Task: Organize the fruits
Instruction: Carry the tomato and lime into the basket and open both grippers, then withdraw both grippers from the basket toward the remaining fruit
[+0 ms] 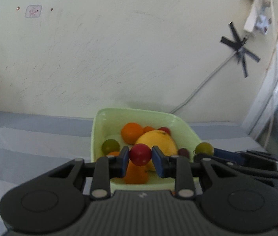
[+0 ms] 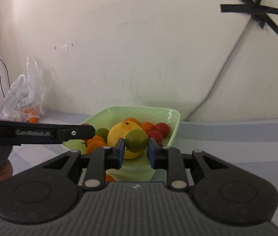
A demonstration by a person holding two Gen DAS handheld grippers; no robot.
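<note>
A pale green bowl stands on the striped cloth by the wall. It holds a large yellow fruit, oranges, red tomatoes and a green tomato. My left gripper is shut on a red tomato just above the bowl's near side. My right gripper is shut on a green tomato, also seen in the left wrist view, over the bowl's near rim. The left gripper's side shows in the right wrist view.
A clear plastic bag with small oranges lies at the far left against the wall. A grey cable runs down the wall behind the bowl, held by black tape. A window frame is at the right.
</note>
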